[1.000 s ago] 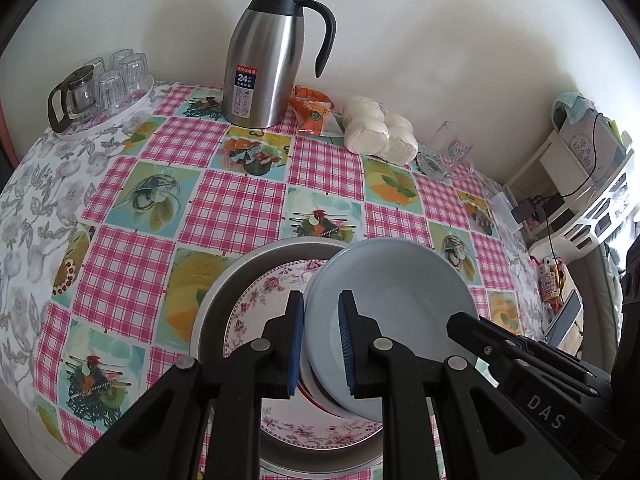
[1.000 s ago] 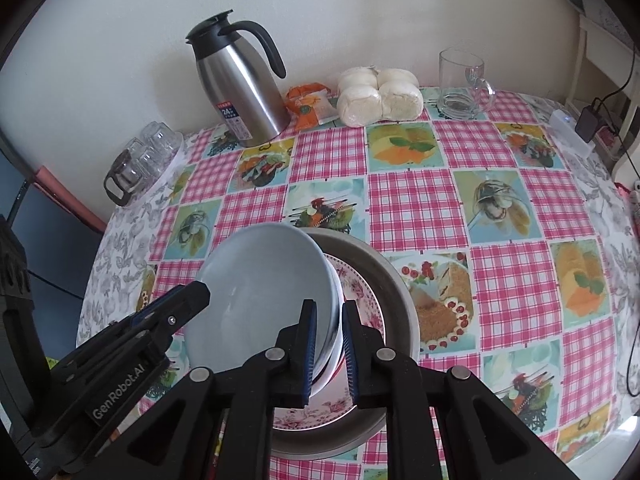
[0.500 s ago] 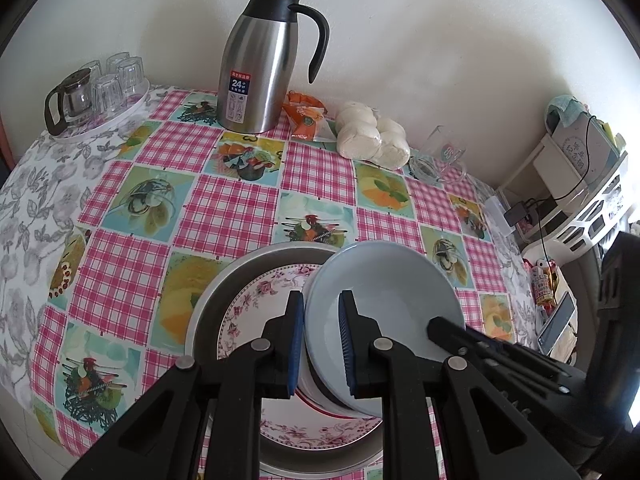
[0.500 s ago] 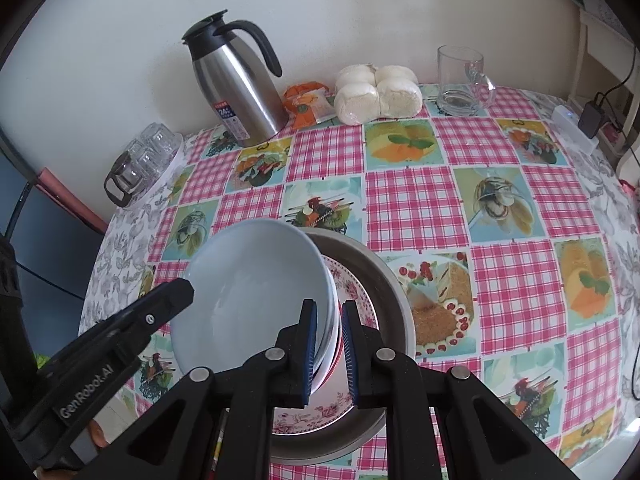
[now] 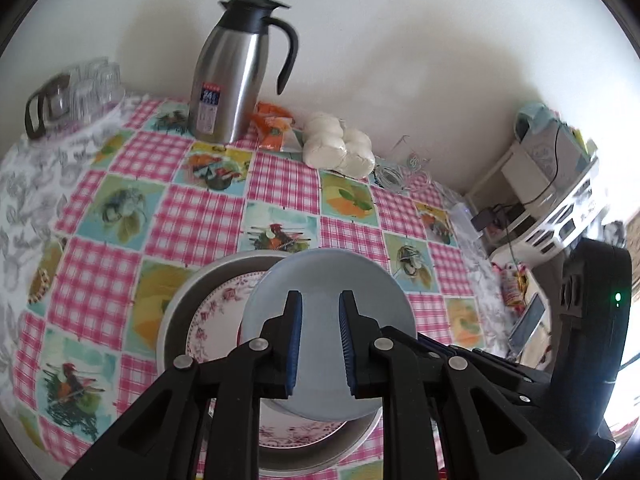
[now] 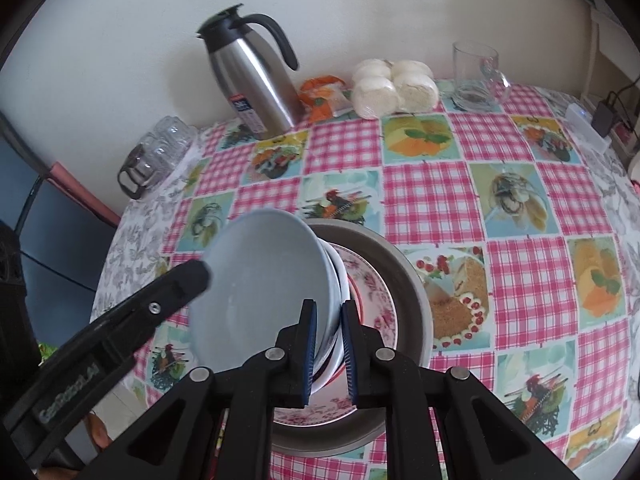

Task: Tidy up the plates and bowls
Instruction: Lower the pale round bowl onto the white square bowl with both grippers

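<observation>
A pale blue bowl (image 5: 360, 292) (image 6: 260, 280) tops a tilted stack of white bowls (image 6: 336, 280), above a floral plate (image 5: 216, 320) (image 6: 376, 292) in a metal basin (image 5: 180, 308) (image 6: 416, 292). My right gripper (image 6: 329, 306) is shut on the stack's right rims. My left gripper (image 5: 320, 296) has its pads close together, and the bowl's blue face fills the gap. Whether they pinch it I cannot tell. In the right wrist view, the left gripper's finger (image 6: 176, 292) ends at the bowl's left rim.
Along the wall stand a steel jug (image 5: 232, 72), a tray of glasses (image 5: 80, 88), an orange packet (image 5: 276, 124), bagged white buns (image 5: 340, 144) and a glass mug (image 6: 476, 72). A white shelf with devices (image 5: 552, 184) is off the table's right edge.
In the left wrist view the blue bowl has slid left; its rim, between the pads before, now lies left of the left finger. The right grip looks unchanged.
</observation>
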Tool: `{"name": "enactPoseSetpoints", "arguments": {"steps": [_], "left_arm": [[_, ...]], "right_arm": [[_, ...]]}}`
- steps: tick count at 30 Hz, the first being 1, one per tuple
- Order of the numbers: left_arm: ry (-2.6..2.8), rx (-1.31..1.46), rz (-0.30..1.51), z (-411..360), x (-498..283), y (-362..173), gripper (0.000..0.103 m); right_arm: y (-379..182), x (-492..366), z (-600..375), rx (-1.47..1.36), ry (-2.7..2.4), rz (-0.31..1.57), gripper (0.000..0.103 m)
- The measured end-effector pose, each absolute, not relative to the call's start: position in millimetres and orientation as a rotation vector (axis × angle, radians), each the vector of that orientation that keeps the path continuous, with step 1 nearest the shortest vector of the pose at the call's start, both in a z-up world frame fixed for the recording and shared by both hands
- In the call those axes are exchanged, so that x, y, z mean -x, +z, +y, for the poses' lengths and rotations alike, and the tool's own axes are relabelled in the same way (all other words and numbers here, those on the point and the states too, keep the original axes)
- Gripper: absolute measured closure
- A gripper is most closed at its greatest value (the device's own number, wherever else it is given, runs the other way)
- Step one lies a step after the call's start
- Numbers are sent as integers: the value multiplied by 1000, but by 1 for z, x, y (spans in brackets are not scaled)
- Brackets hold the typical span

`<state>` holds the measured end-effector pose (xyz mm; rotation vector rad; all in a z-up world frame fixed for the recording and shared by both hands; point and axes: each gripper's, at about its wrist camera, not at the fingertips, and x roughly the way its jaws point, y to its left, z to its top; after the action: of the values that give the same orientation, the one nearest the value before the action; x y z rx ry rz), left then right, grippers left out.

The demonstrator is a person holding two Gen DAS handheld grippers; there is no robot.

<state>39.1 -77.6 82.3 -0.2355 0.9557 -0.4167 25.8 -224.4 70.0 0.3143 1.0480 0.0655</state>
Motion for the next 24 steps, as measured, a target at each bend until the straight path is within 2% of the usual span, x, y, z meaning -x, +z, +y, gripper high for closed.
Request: {"name": "enactPoseSetpoints", "arguments": {"steps": [12, 17, 24], "left_arm": [[-273, 258, 930, -50, -45, 79, 85], [-320, 301, 982, -54, -51, 63, 85], [-354, 282, 970, -63, -46, 69, 85]], "right_arm": [[72, -25, -231, -321, 45, 1032, 87], [66, -26, -241, -372, 47, 1029, 90], [53, -29, -252, -462, 81, 1037, 94]]}}
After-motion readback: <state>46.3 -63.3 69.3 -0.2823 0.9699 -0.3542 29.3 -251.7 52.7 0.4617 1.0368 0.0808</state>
